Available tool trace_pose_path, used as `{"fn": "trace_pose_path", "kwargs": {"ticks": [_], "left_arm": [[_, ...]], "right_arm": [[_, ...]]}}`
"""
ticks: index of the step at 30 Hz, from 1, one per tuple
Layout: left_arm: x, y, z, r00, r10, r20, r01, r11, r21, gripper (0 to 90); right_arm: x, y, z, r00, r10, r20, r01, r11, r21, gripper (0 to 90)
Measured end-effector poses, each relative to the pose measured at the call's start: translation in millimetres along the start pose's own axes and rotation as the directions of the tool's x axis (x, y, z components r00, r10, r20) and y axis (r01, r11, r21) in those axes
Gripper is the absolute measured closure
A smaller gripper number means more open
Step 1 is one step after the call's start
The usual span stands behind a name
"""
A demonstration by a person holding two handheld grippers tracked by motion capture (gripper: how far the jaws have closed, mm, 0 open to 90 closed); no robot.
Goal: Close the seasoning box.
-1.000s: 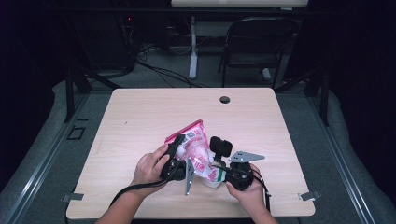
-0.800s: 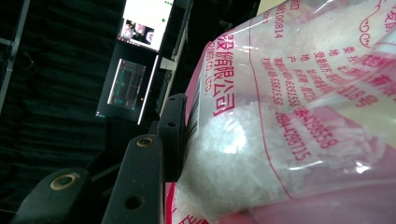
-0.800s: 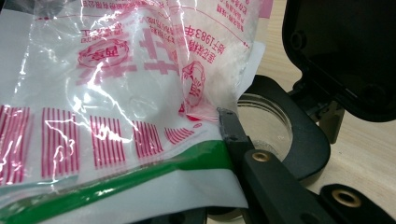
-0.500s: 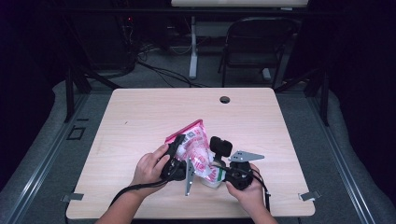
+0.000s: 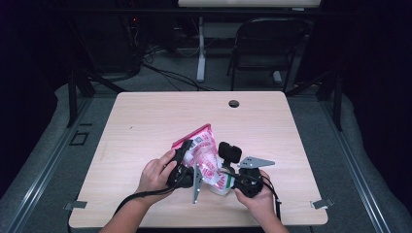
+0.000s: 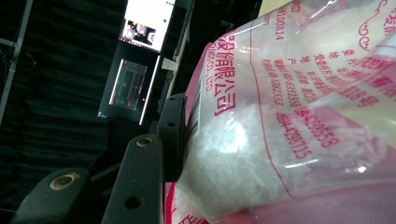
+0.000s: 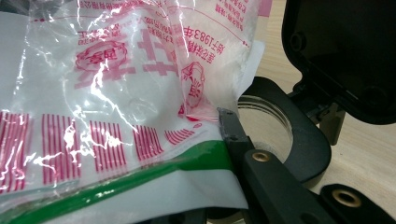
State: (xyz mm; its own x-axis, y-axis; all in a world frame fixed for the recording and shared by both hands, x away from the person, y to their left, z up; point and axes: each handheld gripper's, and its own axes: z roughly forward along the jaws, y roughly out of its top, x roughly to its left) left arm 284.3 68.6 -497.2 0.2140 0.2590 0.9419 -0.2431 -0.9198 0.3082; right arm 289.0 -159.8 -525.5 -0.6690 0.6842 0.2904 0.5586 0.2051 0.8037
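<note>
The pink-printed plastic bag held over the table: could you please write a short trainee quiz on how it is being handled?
1. True or false: the bag lies flat and untouched on the table.
2. Which gripper holds the end with the green band? A. left gripper B. right gripper
3. What does the bag hold, seen in the left gripper view?

Key:
1. False. Both the left gripper and the right gripper grip it, and it is lifted at a slant.
2. B.
3. White granules or crystals; what exactly cannot be told.
</note>
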Motion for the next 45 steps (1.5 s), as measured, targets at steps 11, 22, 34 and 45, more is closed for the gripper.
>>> {"fn": "trace_pose_path", "kwargs": {"ticks": [11,22,34,45], "left_arm": [[0.6,0.7,-0.3,1.0000,0.002,0.000,-0.002,1.0000,0.000,64.6],[0.8,0.9,-0.6,1.0000,0.001,0.001,-0.001,1.0000,-0.002,64.5],[0.9,1.8,-1.1,1.0000,0.009,-0.002,-0.009,1.0000,-0.002,64.3],[1.2,2.3,-1.4,0.9999,0.010,0.000,-0.010,0.9999,-0.004,64.4]], "right_arm": [[-0.3,0.3,0.3,1.0000,-0.001,0.003,0.001,1.0000,0.002,89.8],[-0.1,0.4,0.5,1.0000,0.001,0.005,-0.001,1.0000,0.003,89.8],[0.0,0.3,0.8,1.0000,0.002,0.008,-0.002,1.0000,0.004,89.7],[-0.2,0.1,1.0,1.0000,0.002,0.009,-0.002,1.0000,0.003,89.7]]}}
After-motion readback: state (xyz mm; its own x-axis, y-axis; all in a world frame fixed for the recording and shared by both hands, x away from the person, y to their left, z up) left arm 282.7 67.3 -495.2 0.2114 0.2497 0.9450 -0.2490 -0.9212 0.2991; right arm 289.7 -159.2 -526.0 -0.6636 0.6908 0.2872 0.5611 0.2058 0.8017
